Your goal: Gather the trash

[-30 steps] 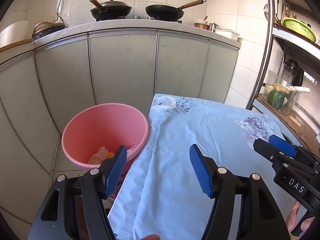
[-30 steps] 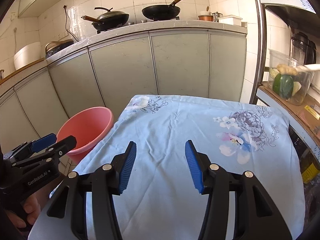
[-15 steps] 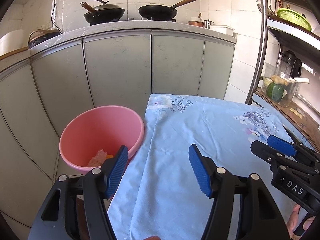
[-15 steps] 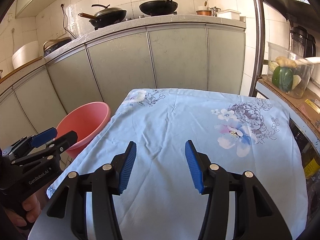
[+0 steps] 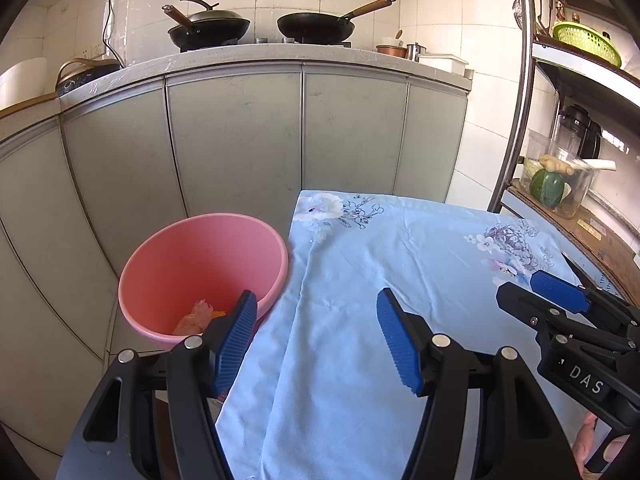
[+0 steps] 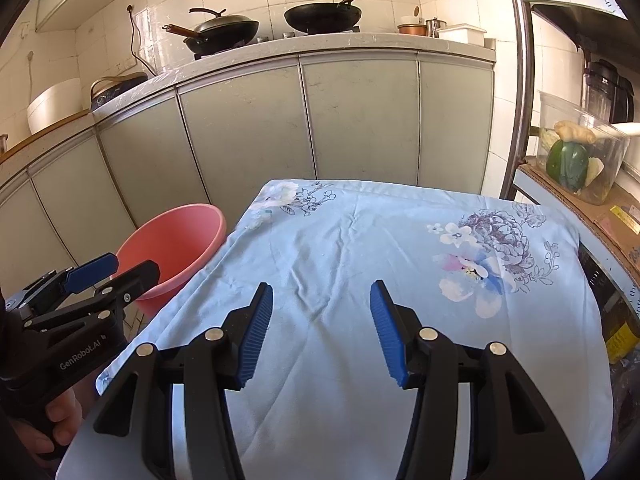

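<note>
Both grippers hang over the table (image 6: 328, 420), whose light blue flowered cloth (image 6: 360, 248) shows no loose scrap anywhere in either view. The left gripper (image 5: 316, 340) sits at the bottom of its own view, its blue fingers (image 5: 394, 340) spread moderately wide with nothing between them. The right gripper (image 6: 320, 332) stands the same way at the bottom centre of its view, partly spread and empty.

The trash (image 5: 196, 316) already lies in the pink bucket (image 5: 168, 256), at the lower left of the left view, beside the table's left edge: a crumpled pale wrapper with something orange next to it, partly hidden behind the left finger.

By the look of it, the collecting is done or nearly so, and the step in hand is a check for leftovers. To do that well, sweep both cameras slowly over the cloth, its folds and its near edge, which the gripper bodies hide now. Keep the fingers apart and above the fabric so they do not snag or drag it. If a scrap turns up, come down on it from above and pinch only the scrap, not the cloth, then carry it clear over the bucket rim before letting go.
</note>
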`<state>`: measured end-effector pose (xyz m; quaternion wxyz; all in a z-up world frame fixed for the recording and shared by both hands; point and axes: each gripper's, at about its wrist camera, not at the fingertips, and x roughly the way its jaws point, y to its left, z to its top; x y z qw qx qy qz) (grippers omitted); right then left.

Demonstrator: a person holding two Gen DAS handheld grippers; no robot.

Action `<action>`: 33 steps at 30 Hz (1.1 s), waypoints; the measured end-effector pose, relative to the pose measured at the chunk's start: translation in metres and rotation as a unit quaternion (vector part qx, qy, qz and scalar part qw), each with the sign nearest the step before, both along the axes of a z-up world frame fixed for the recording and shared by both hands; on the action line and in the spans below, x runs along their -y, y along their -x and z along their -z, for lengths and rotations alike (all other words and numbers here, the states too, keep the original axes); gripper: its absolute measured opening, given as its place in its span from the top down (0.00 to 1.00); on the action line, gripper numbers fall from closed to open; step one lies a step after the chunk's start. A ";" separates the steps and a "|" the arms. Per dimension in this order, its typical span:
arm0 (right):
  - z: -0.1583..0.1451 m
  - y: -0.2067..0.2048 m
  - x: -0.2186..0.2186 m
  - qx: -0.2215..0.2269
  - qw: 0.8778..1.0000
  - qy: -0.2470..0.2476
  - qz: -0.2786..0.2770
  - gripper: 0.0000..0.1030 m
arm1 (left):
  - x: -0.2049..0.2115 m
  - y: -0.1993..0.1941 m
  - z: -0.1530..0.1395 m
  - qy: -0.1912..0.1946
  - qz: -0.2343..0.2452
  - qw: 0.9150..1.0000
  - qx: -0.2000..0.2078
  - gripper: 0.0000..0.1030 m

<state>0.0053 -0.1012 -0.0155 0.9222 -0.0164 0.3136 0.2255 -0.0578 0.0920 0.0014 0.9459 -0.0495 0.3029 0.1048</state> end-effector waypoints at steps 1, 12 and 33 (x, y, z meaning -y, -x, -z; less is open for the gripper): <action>0.000 0.000 -0.001 0.000 1.000 0.001 -0.001 0.50 | 0.000 0.000 0.000 0.001 0.000 1.000 0.000 0.40; 0.000 0.001 -0.002 0.001 1.000 0.005 -0.002 0.50 | -0.002 0.001 -0.001 0.003 0.000 1.000 0.002 0.40; 0.000 0.002 -0.004 0.003 1.000 0.007 -0.003 0.50 | -0.003 0.004 -0.002 0.006 -0.003 1.000 0.005 0.40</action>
